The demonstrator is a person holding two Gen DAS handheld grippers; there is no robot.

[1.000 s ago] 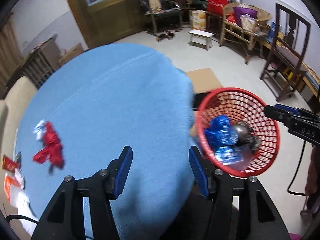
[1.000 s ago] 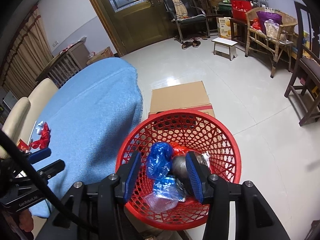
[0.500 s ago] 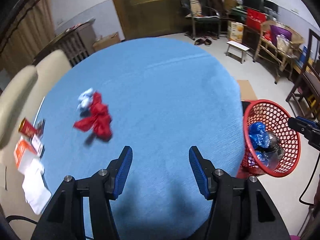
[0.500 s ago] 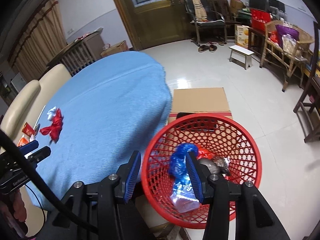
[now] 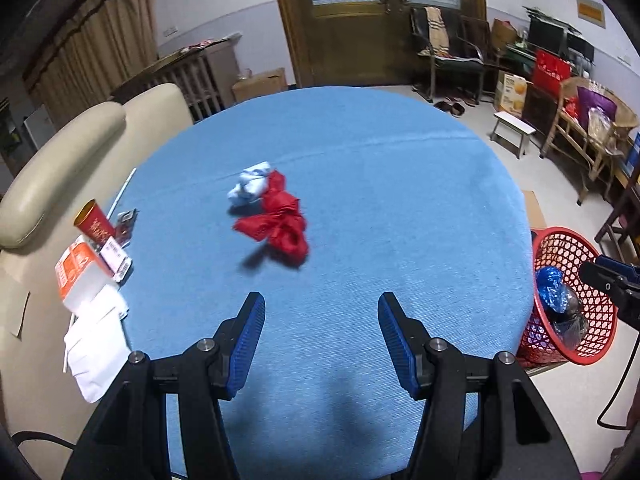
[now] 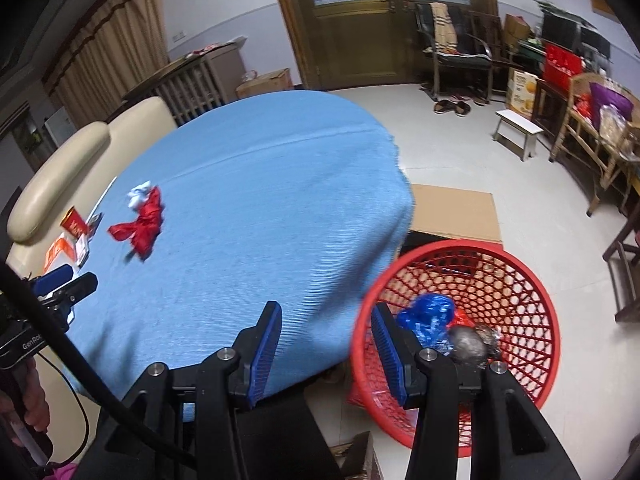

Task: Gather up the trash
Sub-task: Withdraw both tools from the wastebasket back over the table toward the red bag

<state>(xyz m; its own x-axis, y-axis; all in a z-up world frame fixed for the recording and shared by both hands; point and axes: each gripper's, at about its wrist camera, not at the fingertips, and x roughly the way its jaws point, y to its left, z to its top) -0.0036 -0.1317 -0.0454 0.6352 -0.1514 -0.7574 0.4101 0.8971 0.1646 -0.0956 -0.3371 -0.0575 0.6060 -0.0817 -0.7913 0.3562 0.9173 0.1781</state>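
Note:
A crumpled red wrapper (image 5: 280, 222) lies on the round blue table (image 5: 400, 200), with a crumpled white-blue wrapper (image 5: 250, 184) touching its far side. Both also show in the right wrist view, red (image 6: 144, 220) and white-blue (image 6: 138, 195). My left gripper (image 5: 320, 338) is open and empty, above the table's near part, short of the wrappers. My right gripper (image 6: 326, 344) is open and empty, at the table's right edge beside the red basket (image 6: 532, 292). The basket (image 5: 600, 344) holds blue, red and silver trash.
A red cup (image 5: 94, 224), an orange-white carton (image 5: 78, 272), cards and white paper (image 5: 96, 352) lie at the table's left edge. A cream sofa (image 5: 60, 152) stands behind them. A flat cardboard (image 6: 456, 212) lies on the floor beyond the basket. Chairs and a stool (image 6: 518, 132) stand at the far right.
My left gripper has swung left from the basket toward the table middle, so the wrappers now sit ahead of it. My right gripper has drawn left and back from over the basket.

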